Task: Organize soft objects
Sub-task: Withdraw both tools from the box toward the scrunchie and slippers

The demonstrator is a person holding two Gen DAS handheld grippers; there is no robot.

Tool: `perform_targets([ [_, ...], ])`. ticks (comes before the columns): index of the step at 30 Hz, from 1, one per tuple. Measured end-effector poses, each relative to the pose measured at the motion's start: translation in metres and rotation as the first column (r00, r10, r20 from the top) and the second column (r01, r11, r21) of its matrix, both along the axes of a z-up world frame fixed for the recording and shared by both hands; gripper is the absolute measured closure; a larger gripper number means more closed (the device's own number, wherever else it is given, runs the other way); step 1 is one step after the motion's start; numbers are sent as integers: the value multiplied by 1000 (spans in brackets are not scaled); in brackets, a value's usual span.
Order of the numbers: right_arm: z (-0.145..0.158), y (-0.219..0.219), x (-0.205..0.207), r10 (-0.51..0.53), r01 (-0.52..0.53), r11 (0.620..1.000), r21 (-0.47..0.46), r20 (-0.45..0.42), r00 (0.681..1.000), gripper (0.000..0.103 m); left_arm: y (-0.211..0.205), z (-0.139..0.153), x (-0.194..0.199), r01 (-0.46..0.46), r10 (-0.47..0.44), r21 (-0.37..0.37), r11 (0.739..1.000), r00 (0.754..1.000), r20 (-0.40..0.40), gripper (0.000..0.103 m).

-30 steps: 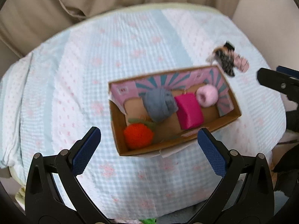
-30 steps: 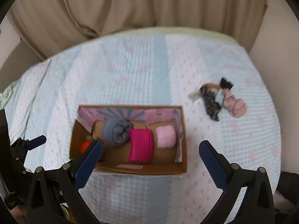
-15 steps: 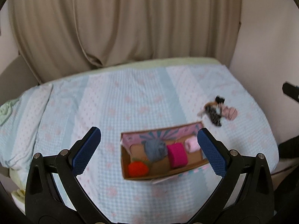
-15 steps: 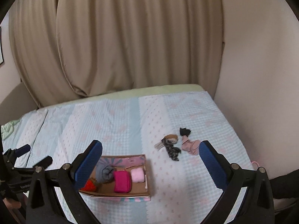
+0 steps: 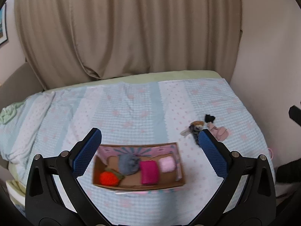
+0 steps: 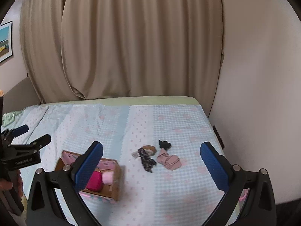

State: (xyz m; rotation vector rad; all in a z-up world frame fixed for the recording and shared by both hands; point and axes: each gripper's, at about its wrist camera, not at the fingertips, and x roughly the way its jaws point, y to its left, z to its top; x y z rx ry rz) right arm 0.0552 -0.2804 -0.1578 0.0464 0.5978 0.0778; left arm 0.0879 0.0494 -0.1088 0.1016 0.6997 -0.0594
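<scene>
A cardboard box [image 5: 180, 177] lies on the bed near its front edge. It holds an orange knitted ball [image 5: 108, 178], a grey roll [image 5: 128, 164], a magenta roll [image 5: 149, 171] and a pale pink roll [image 5: 166, 164]. The box also shows in the right wrist view [image 6: 116, 179]. Loose soft pieces lie to the right of it: a pink piece [image 6: 170, 161], a black piece [image 6: 164, 144], a patterned piece [image 6: 147, 160]. My left gripper [image 5: 148, 152] is open and empty above the box. My right gripper [image 6: 150, 166] is open and empty, held back from the loose pieces.
The bed has a pale blue and pink quilt [image 6: 112, 124] over a green sheet. Beige curtains [image 6: 131, 37] hang behind it. A wall [image 6: 254, 94] borders the bed's right side. A green cloth [image 5: 9, 113] lies at the bed's left end.
Both grippers have pulled up and back from the box, so the whole bed and curtains show. The box and loose pieces have not moved. Both grippers stay open.
</scene>
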Motion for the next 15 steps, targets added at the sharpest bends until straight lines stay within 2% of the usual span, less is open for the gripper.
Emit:
perform_targets([
  [7,-27,-47,28,106,-107,994,-36,-19,994,0,-73,-32,23,-13,9,-62,998,998,-68,0],
  [10,-49,-62,49,168,-170,984,-55,-38,985,0,-98,-56,37,-29,19,-96,995,995,-100,0],
  [15,-110,-79,94,269,-276,959,-70,-95,958,0,-140,-109,71,-38,16,-129,991,986,-167,0],
])
